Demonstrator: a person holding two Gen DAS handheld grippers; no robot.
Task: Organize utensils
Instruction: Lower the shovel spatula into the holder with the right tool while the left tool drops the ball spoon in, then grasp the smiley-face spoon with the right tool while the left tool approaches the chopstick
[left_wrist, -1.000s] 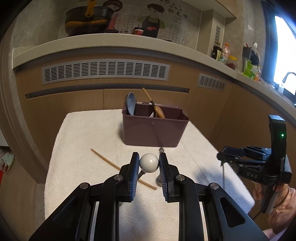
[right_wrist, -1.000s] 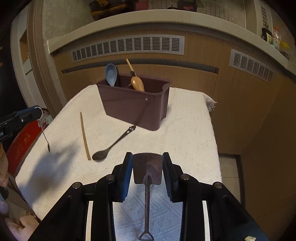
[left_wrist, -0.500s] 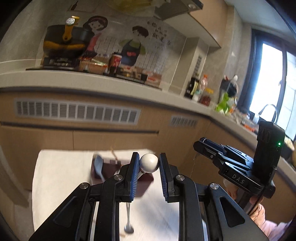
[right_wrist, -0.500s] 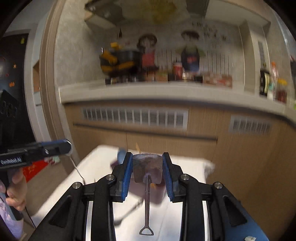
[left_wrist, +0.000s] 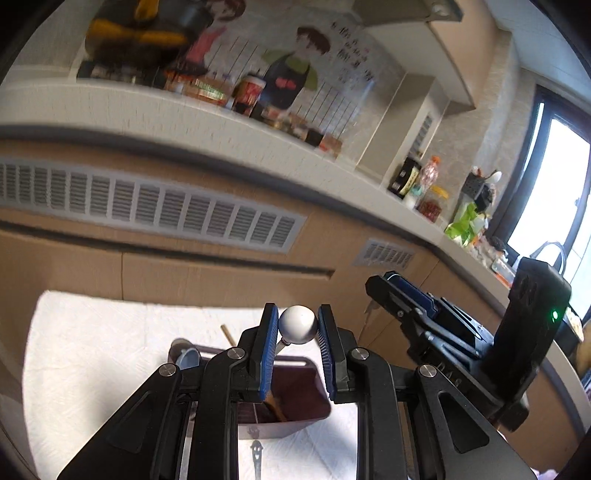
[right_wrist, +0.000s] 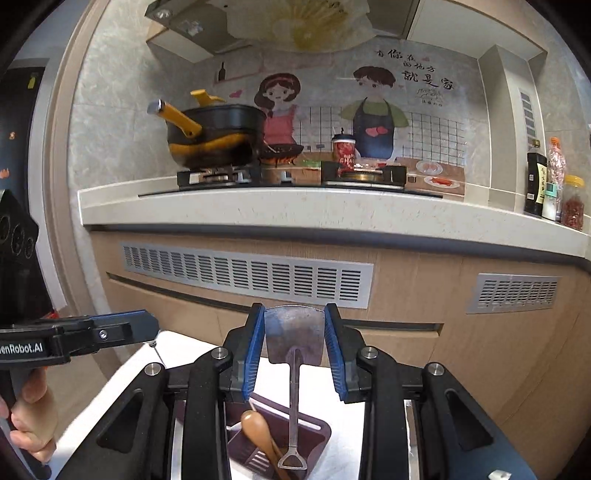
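Left wrist view: white cloth-covered bench (left_wrist: 85, 354) fills lower left. Lower centre, left hand-held gripper (left_wrist: 297, 328), blue pads narrow, clamped on a white ball (left_wrist: 297, 325), the knob end of a thin metal utensil whose stem runs down and back between the fingers. Below it the maroon utensil bin (left_wrist: 295, 417) sits on the cloth, open top, dark inside. A grey-blue spoon (left_wrist: 187, 359) pokes out at the bin's left corner, a wooden stick end (left_wrist: 227, 334) just right of that, brown wooden handle inside. Dark ornamented utensil tip (left_wrist: 256, 452) lies on the cloth just below the bin, at frame bottom. Right of frame: right hand-held gripper (left_wrist: 391, 291) seen side-on, near the left one, level with it; its load is hidden here.

Right wrist view: left edge, the left hand-held gripper seen from the side, a hand (right_wrist: 31, 413) on its grip, thin metal stem (right_wrist: 157, 352) hanging from its tip. Centre, right hand-held gripper (right_wrist: 294, 334), pads narrow, gripping the blade edges of a small metal spatula (right_wrist: 294, 334): flat, tarnished, roughly square blade held upright, slim handle hanging straight down, ending in a triangular loop (right_wrist: 291, 459). Loop sits over the bin's open top; touching or not, cannot tell. In the bin: wooden spoon (right_wrist: 255, 424), bowl up, leaning left, and a slotted divider at the bottom.
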